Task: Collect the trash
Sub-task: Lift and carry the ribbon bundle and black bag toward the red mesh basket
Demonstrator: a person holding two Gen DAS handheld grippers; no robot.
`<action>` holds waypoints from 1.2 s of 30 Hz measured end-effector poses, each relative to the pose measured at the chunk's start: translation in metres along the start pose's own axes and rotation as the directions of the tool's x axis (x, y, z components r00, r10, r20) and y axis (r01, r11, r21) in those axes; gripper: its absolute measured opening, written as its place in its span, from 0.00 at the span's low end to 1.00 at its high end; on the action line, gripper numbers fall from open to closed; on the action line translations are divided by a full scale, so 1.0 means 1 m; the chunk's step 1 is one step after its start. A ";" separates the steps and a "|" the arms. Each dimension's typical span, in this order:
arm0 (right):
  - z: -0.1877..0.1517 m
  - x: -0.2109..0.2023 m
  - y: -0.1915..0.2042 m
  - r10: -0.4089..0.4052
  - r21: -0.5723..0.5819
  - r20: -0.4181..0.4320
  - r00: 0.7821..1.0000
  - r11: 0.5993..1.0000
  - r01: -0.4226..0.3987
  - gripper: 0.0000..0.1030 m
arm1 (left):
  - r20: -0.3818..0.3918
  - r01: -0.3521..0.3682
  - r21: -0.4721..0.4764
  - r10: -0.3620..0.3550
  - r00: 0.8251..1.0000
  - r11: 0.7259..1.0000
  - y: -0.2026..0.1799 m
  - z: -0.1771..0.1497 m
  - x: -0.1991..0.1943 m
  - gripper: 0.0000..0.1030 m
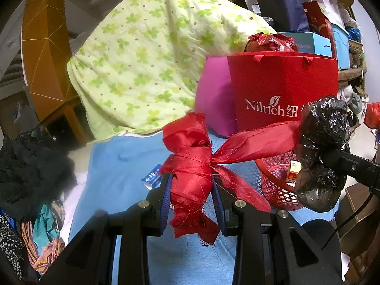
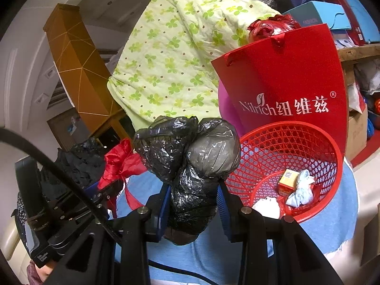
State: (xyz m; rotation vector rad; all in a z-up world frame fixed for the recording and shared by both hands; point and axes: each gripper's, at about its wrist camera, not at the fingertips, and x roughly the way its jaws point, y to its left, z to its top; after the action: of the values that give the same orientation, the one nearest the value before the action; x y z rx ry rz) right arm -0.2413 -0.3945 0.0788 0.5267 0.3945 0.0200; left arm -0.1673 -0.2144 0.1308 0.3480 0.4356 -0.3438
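Cluttered home storage corner: green floral quilt (image 1: 142, 47) heaped up, stacked boxes (image 1: 318, 23), red gift bag (image 2: 285, 76), piled clothes (image 1: 30, 166).

Two hand-held grippers work side by side, both angled slightly downward. The left gripper (image 1: 191, 190), with black arms and blue-padded fingers (image 1: 166, 196), is clamped on a bundle of frayed red satin ribbon (image 1: 192, 166), the cloth spilling above and below the pads. The right gripper (image 2: 193, 197), of the same build, pinches a crumpled black plastic bag (image 2: 187, 156) between its fingers (image 2: 222, 201). In the left wrist view the right gripper enters from the right edge with its bag; in the right wrist view the left gripper sits low on the left.
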 end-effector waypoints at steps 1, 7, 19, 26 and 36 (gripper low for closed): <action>0.000 0.000 -0.001 -0.002 0.001 0.002 1.000 1.000 0.002 0.38 | 0.000 -0.001 0.003 0.001 1.000 1.000 -0.001 0.000 0.000 0.33; 0.000 -0.002 -0.003 -0.003 0.007 0.005 1.000 1.000 0.003 0.38 | -0.002 0.003 0.012 -0.003 1.000 1.000 -0.005 0.001 0.001 0.33; 0.001 -0.008 -0.007 -0.008 0.016 0.015 1.000 1.000 0.008 0.38 | -0.003 0.017 0.028 -0.017 1.000 0.999 -0.013 0.003 0.002 0.33; 0.001 -0.011 -0.008 -0.010 0.024 0.019 1.000 1.000 0.010 0.38 | -0.004 0.026 0.036 -0.026 1.000 0.999 -0.015 0.004 0.002 0.33; 0.000 -0.018 -0.011 -0.024 0.037 0.026 0.999 0.999 0.023 0.38 | -0.009 0.034 0.046 -0.034 0.999 0.998 -0.020 0.003 0.002 0.33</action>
State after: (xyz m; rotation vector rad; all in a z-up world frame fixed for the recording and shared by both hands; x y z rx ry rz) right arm -0.2587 -0.4058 0.0796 0.5583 0.3758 -0.0169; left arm -0.1720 -0.2336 0.1275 0.3871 0.4428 -0.3860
